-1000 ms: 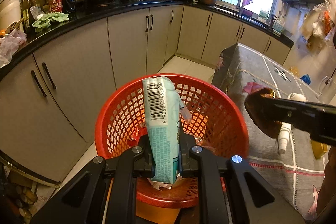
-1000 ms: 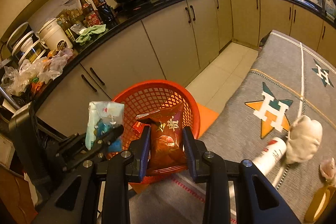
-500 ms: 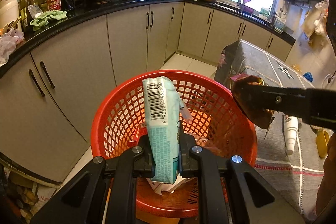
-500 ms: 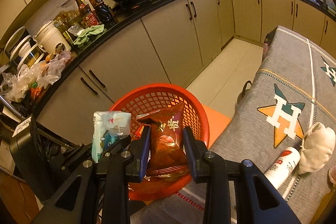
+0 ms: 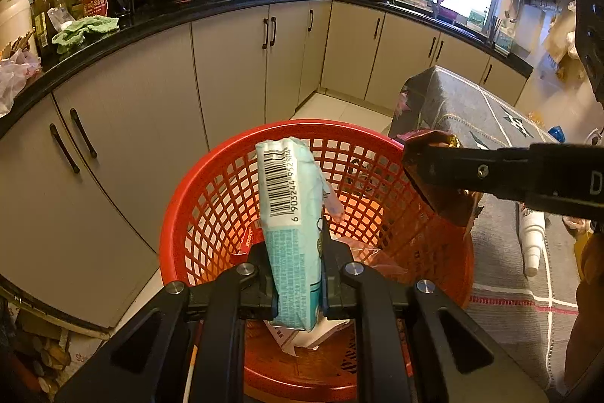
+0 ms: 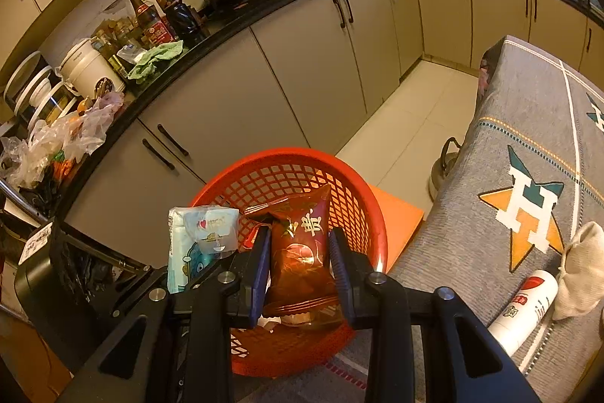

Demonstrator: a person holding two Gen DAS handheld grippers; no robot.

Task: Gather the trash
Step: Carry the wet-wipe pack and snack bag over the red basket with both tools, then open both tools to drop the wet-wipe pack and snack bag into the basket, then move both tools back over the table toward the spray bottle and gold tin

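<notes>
The left gripper (image 5: 296, 284) has its jaws pinching a pale blue tissue pack (image 5: 292, 225) that stands upright between them, barcode side facing the camera, its top rising well past the fingertips. Straight ahead of and below these jaws sits the red basket (image 5: 211, 199), with scraps of paper and wrappers lying on its bottom just under the pack.

To the right of the left jaws, the right gripper (image 6: 300, 272) reaches in over the basket's right rim (image 6: 377, 225). Its jaws are clamped on a dark red snack bag (image 6: 302, 252), one pad on each side of it, and the bag stands upright between them above the basket's opening.

Right of the right jaws, on the grey tablecloth (image 6: 528, 146), lie a white bottle (image 6: 524, 308) and, touching it, a cream cloth pouch (image 6: 581, 270).
</notes>
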